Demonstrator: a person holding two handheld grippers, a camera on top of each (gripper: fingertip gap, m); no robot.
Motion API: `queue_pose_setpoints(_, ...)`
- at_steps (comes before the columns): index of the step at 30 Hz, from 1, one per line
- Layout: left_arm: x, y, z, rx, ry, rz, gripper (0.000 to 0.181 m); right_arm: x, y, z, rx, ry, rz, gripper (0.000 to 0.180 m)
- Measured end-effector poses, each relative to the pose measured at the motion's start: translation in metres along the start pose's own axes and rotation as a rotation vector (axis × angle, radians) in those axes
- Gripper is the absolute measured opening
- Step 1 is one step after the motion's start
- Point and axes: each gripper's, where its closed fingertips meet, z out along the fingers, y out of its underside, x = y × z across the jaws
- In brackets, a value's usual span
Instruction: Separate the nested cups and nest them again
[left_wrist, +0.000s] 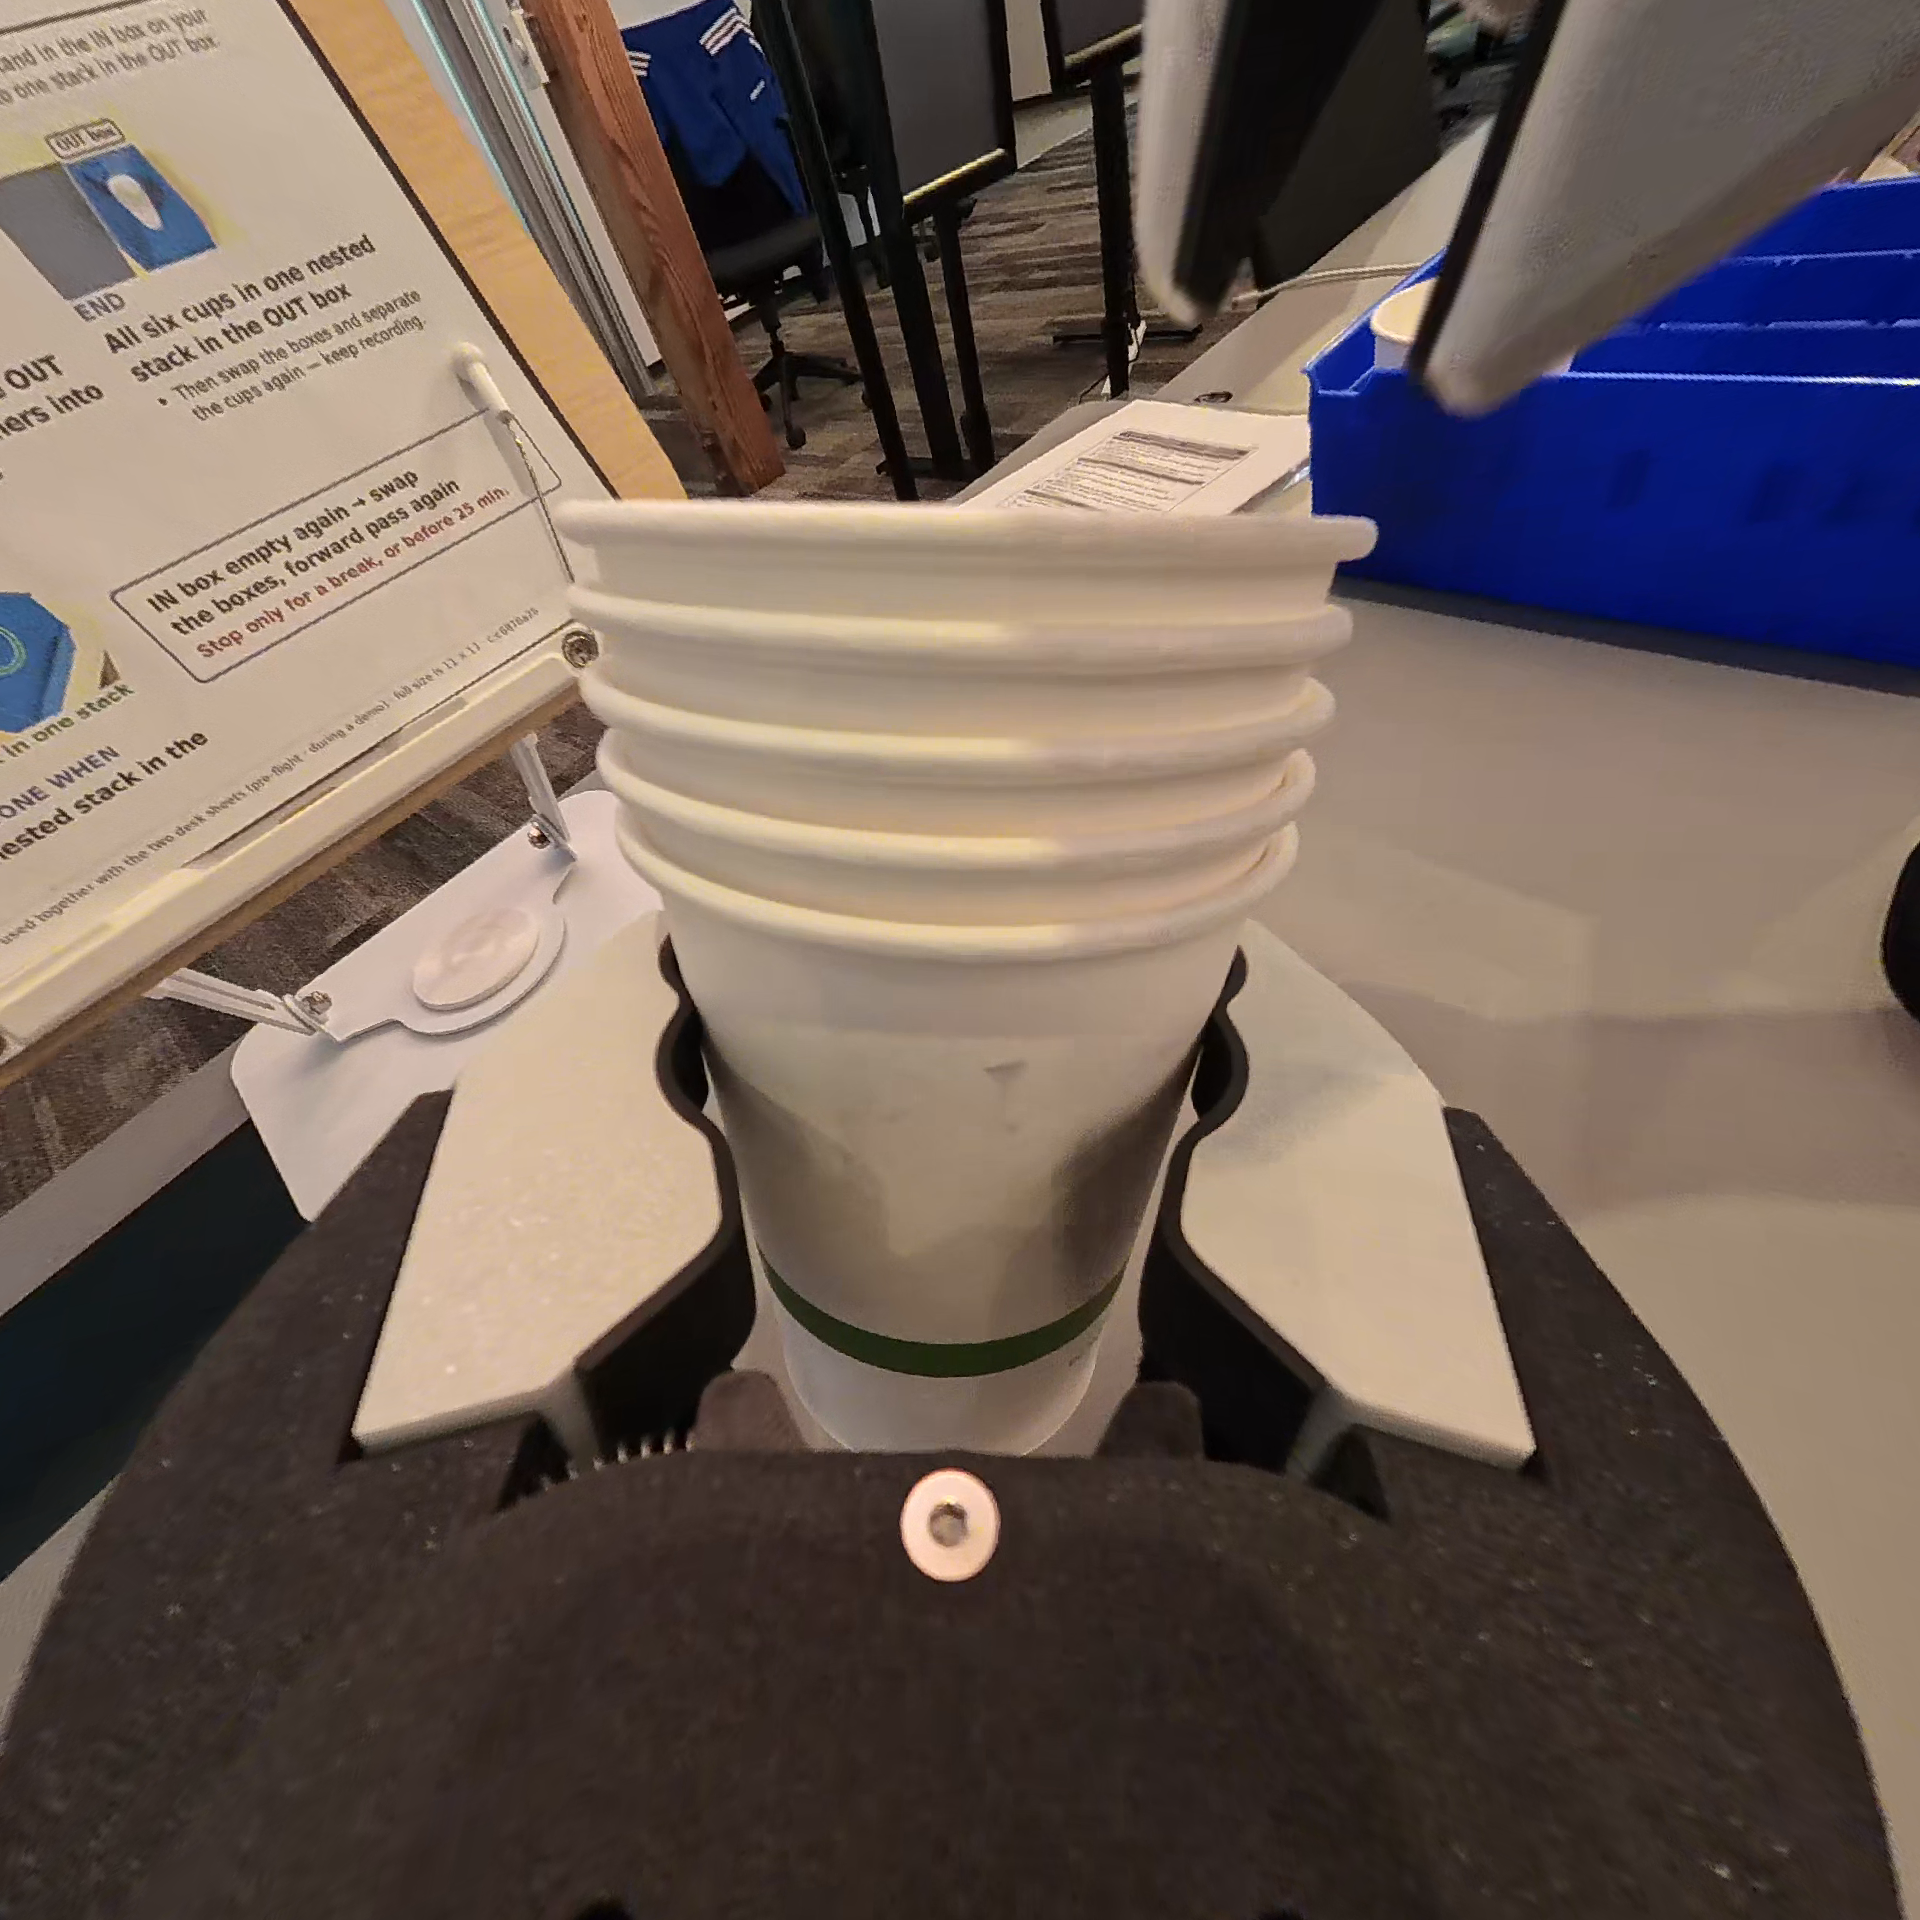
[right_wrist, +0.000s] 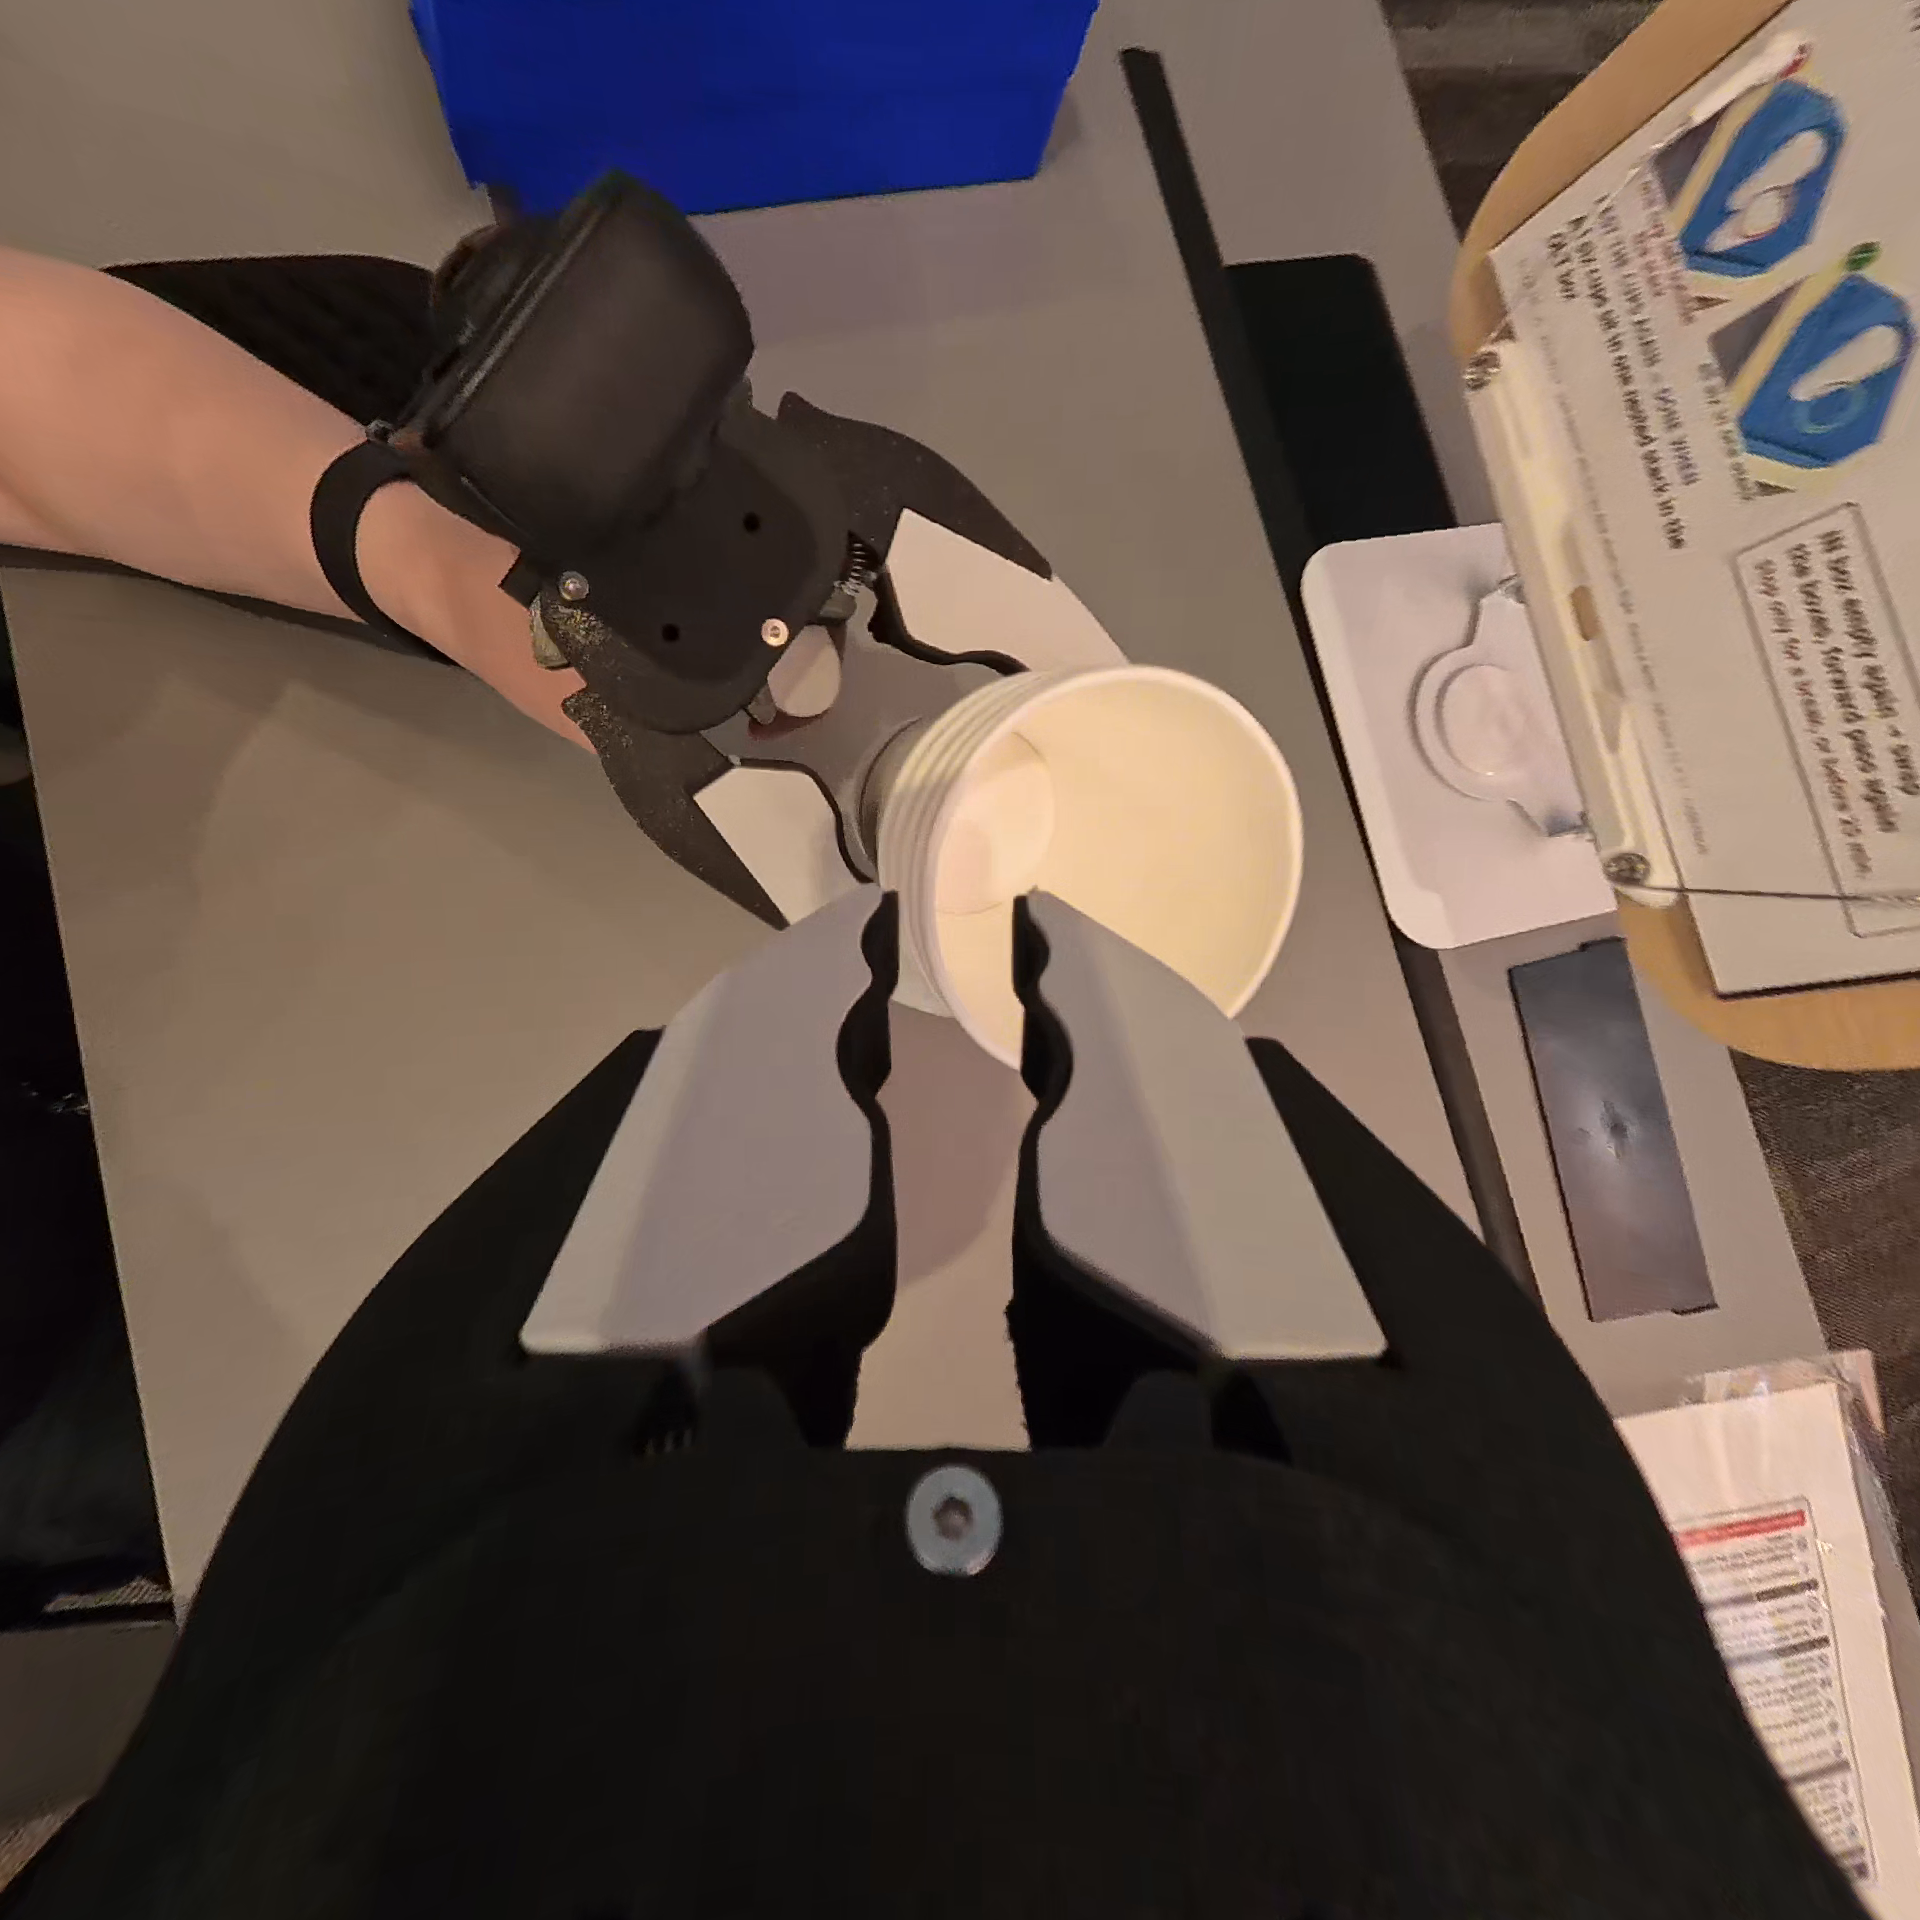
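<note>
Tilting mouth-up above the tabletop (right_wrist: 312, 883), the nested stack of white paper cups (left_wrist: 956, 852) lies lengthwise along the left gripper (left_wrist: 951, 1049), which clamps its lower body. The right gripper (right_wrist: 951, 914), jaws narrowly parted and empty, straddles the top rim from above, apparently just short of contact.

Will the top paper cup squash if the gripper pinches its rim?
Probably a little. The cups look like thin paper, so a hard pinch from the right gripper could dent the wall. The rolled rim likely stiffens it somewhat. They seem light, since the left gripper holds the whole stack by its bottom cup.
</note>
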Motion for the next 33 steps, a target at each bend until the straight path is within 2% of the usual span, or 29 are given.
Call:
queue_pose_setpoints(4, 0.0, 0.0, 0.0, 0.002, 0.006, -0.007, 0.093, 0.002, 0.003, 0.014, -0.039, -0.01, 0.001, 0.017)
queue_pose_setpoints(7, 0.0, 0.0, 0.001, 0.001, 0.015, -0.011, 0.093, -0.004, 0.004, 0.018, -0.042, -0.069, 0.017, 0.005)
queue_pose_setpoints(19, 0.006, 0.0, 0.003, 0.004, 0.027, 0.005, 0.093, -0.007, 0.011, 0.016, -0.039, -0.127, 0.069, 0.002)
queue_pose_setpoints(27, 0.006, 0.004, 0.005, -0.007, 0.034, 0.008, 0.093, -0.003, 0.008, 0.0, -0.02, -0.099, 0.069, 0.002)
queue_pose_setpoints(33, 0.007, 0.008, 0.007, -0.023, 0.046, -0.002, 0.093, 0.007, -0.003, -0.034, 0.008, -0.015, 0.054, 0.002)
